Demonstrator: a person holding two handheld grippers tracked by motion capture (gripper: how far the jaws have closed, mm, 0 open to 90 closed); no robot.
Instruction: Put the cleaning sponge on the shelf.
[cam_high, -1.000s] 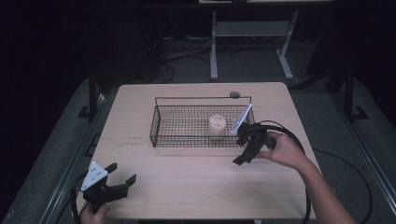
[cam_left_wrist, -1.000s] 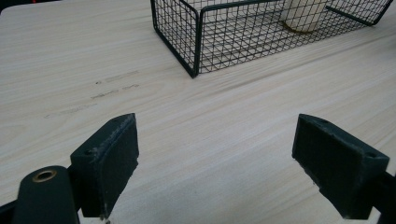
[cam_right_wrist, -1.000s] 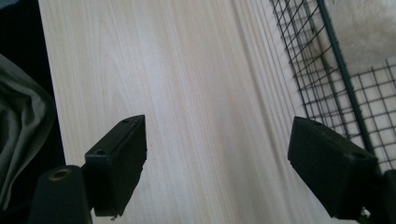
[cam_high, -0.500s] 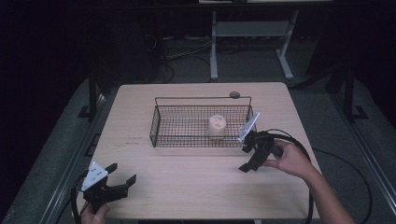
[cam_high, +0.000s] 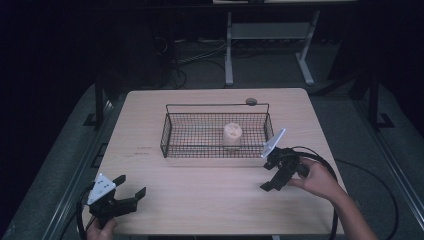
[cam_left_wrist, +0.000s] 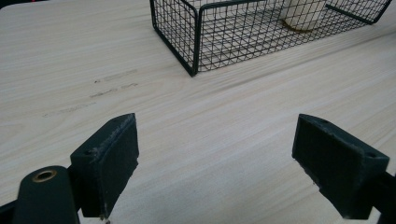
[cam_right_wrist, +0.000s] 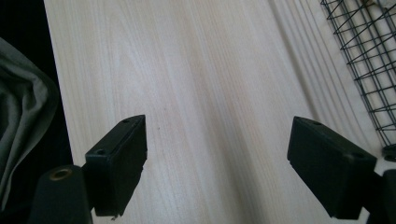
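Although neither tool grips anything at this moment, the object nearest the work is the pale cup (cam_high: 232, 135), standing upright inside the wire basket (cam_high: 172, 135), right of the basket's centre.

Handling — judged from appearance:
- The cup looks light and thin-walled, probably paper or foam, so it would likely dent under a hard squeeze.
- Its smooth wall may slip between flat pads; moderate pressure is advised.
- The best hold appears to be across the upper body just under the rim, approached from above, since the mesh walls block a level approach.

Appearance: a short, cream-coloured cylinder with a lumpy, pale top that may be a lid or contents — too small to tell. In the left gripper view its lower part (cam_left_wrist: 303, 14) shows through the mesh at about 1 o'clock.

Tool state:
- The right gripper (cam_high: 274, 181) lies at about 5 o'clock from the basket, clear of its right end, with both jaws spread well apart over bare table (cam_right_wrist: 196, 93) and nothing between them.
- The left gripper (cam_high: 131, 192) sits near the table's front edge at about 7 o'clock from the basket, well apart from it; its 2 jaws also stand wide and hold nothing.
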